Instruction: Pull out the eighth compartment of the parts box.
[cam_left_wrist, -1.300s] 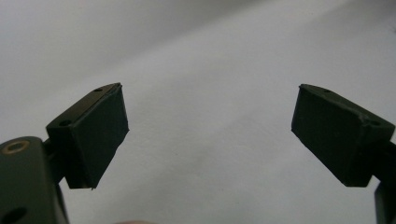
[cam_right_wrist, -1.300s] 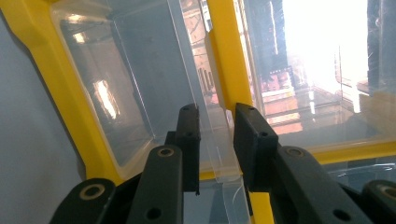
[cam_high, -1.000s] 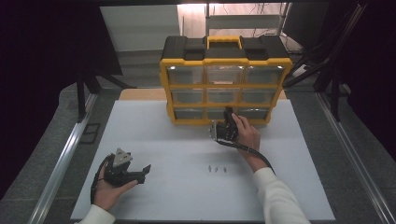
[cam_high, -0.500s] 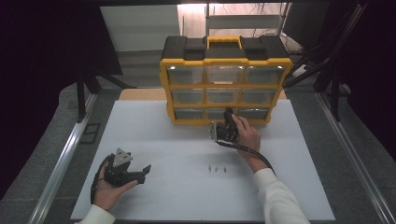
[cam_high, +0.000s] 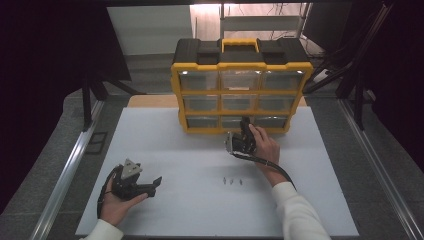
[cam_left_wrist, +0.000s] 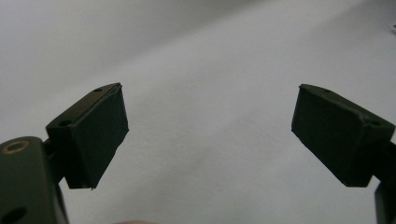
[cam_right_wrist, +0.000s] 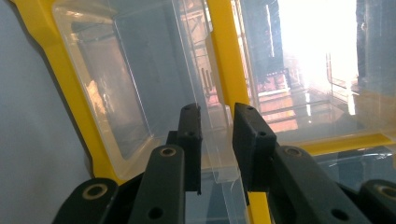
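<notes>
Worktop (cam_high: 165, 150) of pale white board runs from the near edge to the far side, where a yellow-framed plastic organiser cabinet (cam_high: 242, 90) with a black top and a yellow carry handle stands upright, its three rows of clear drawers facing the person. At its bottom row, middle column, sits a clear plastic drawer (cam_right_wrist: 140, 98), and the right tongs (cam_high: 245, 131) are pushed up against its front. In the right gripper view the right tongs (cam_right_wrist: 217, 144) stand narrowly parted, with the drawer's thin transparent pull tab (cam_right_wrist: 219, 161) between the two black jaws; whether the pads press on it I cannot tell. Near the left corner of the worktop, well apart from the cabinet, the left tongs (cam_high: 150, 186) lie level in an upturned hand, pointing right. The left gripper view shows the left tongs (cam_left_wrist: 210, 135) spread wide over bare white surface with nothing between them. Smallest, a few tiny dark screws (cam_high: 232, 181) lie on the worktop near the right forearm.
</notes>
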